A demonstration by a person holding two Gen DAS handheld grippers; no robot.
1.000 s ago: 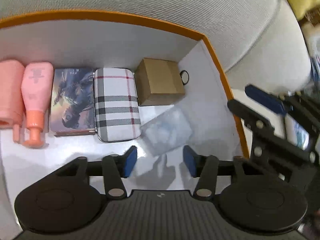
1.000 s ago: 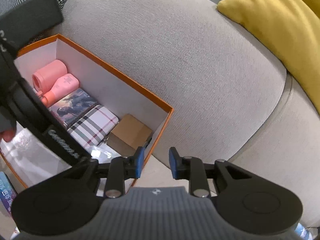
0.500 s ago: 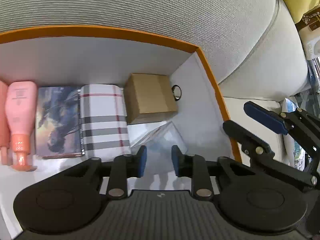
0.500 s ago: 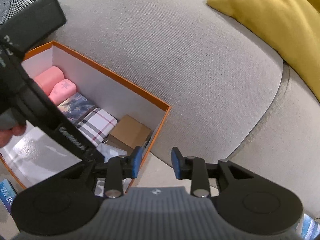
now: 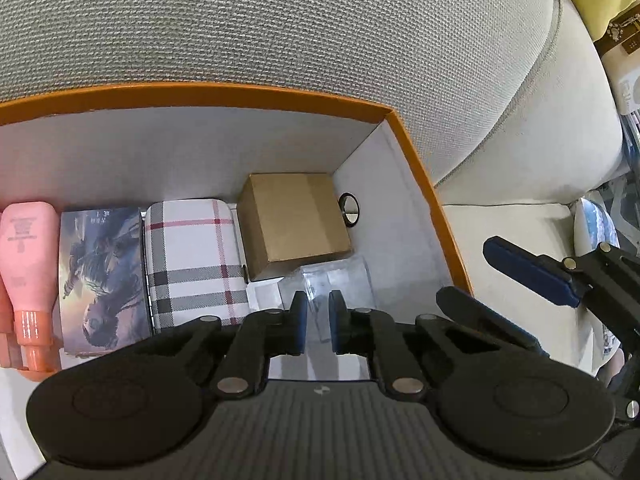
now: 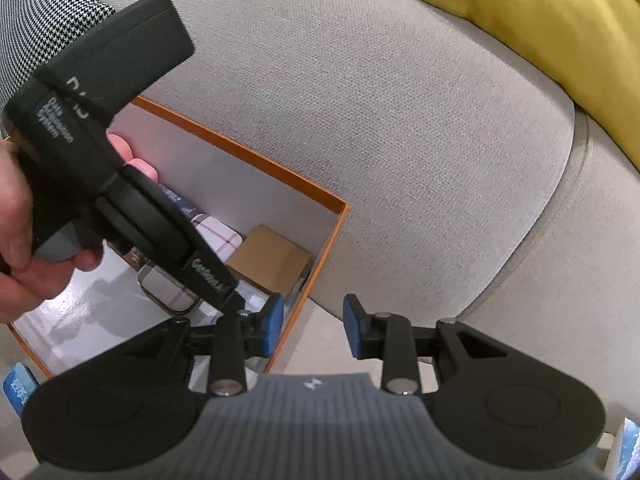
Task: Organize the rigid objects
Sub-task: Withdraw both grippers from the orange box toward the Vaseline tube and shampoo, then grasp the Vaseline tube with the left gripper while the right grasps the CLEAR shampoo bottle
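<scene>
My left gripper (image 5: pixel 318 322) is pinching its blue pads onto the clear plastic case (image 5: pixel 334 280), which is lying on the orange box's (image 5: pixel 424 184) white floor at my twelve o'clock. Just beyond it the brown carton (image 5: pixel 296 222) is sitting in the far corner. At three o'clock my right gripper (image 6: pixel 314 326) is hanging slightly parted and empty (outside the box wall).

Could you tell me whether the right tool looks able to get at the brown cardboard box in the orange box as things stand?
Probably not directly: the left tool and the hand holding it hang between the right tool and the cardboard box.
</scene>
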